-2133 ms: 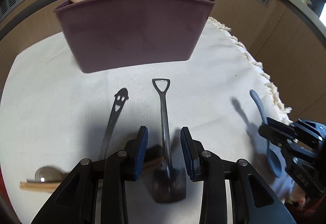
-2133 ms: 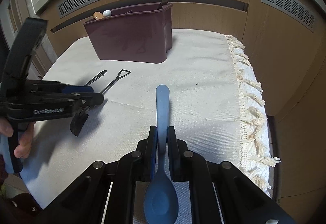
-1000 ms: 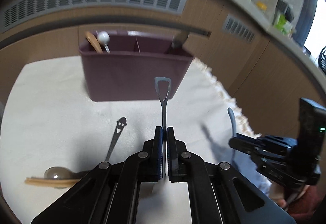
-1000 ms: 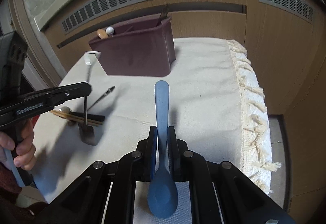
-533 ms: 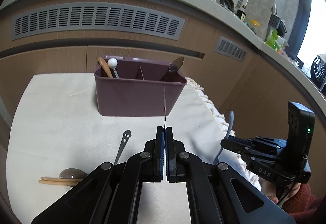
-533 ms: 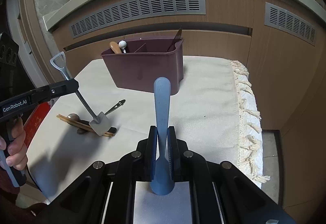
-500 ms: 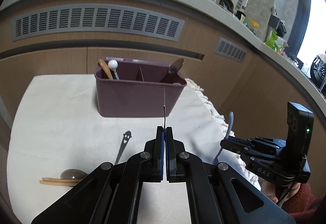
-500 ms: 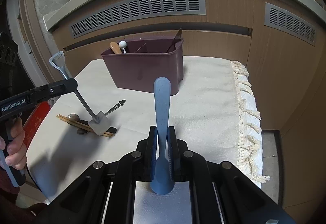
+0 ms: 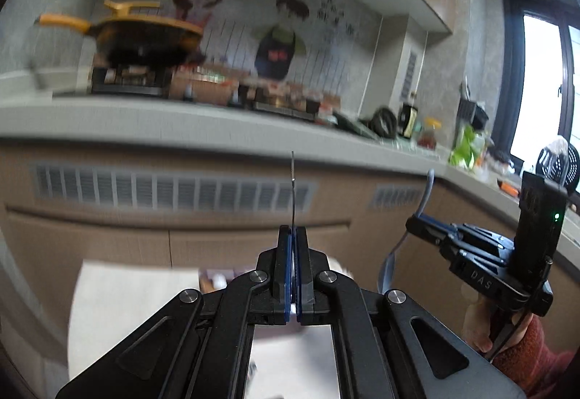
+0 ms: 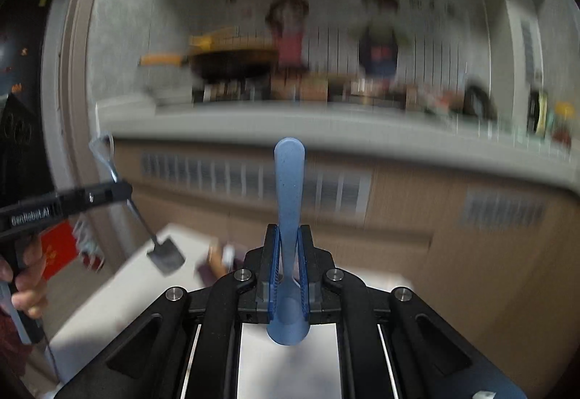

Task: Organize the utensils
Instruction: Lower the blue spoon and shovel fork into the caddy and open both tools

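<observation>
My left gripper (image 9: 293,236) is shut on the shovel-shaped metal spoon (image 9: 292,188), seen edge-on as a thin line pointing up. From the right wrist view the same left gripper (image 10: 119,194) holds that spoon (image 10: 139,214) handle up, scoop (image 10: 166,256) down, high above the table. My right gripper (image 10: 289,236) is shut on the blue spoon (image 10: 289,188), handle up; it also shows in the left wrist view (image 9: 422,203) held by the right gripper (image 9: 417,219). The purple utensil holder (image 10: 217,263) is barely visible, low behind the fingers.
Both views are tilted up and blurred. A kitchen counter (image 9: 181,123) with a yellow pan (image 9: 145,36) runs across the back, above wooden cabinets with vents (image 9: 170,187). The white tablecloth (image 9: 119,294) shows only at the bottom.
Both grippers have lifted and tilted up with their spoons. The views now face the counter and wall; the table and holder have dropped nearly out of sight.
</observation>
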`<state>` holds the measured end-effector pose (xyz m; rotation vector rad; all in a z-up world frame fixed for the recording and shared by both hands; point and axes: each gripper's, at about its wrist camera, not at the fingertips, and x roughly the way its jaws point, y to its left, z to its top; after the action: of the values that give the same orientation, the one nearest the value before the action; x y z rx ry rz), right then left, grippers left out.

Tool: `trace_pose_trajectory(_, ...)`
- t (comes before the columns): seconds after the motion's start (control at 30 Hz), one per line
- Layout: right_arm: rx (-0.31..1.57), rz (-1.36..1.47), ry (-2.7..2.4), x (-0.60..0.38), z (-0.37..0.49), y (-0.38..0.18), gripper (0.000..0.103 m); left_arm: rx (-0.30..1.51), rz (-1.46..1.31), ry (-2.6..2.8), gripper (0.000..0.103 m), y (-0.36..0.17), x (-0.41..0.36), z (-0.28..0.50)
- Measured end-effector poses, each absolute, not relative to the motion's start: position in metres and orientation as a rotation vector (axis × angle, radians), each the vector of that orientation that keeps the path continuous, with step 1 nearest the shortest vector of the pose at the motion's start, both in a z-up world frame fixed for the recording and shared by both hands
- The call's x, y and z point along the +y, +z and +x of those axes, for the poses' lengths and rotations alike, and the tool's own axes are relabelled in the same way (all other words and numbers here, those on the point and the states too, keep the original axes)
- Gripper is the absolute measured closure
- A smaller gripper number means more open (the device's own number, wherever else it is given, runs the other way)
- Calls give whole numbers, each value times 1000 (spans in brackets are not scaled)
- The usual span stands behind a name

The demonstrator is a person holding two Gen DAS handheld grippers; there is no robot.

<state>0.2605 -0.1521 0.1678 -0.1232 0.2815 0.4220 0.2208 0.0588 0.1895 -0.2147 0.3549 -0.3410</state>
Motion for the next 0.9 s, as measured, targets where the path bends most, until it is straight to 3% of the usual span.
trace_pose_trajectory(0.17, 257, -105, 423, -131, 302, 174, 95, 379, -259, -333, 102, 180, 74, 266)
trace_pose_trajectory(0.43, 361, -80, 417, -114, 362, 116, 95, 502, -318, -369, 102, 116, 70, 324)
trace_pose_trajectory(0.67, 569, -113, 448, -109, 385, 47, 88, 706, -346, -291, 90, 37, 66, 351)
trace_pose_trajectory(0.9, 584, -132, 444, -129, 353, 33, 76, 612, -349, -269, 77, 60, 81, 296)
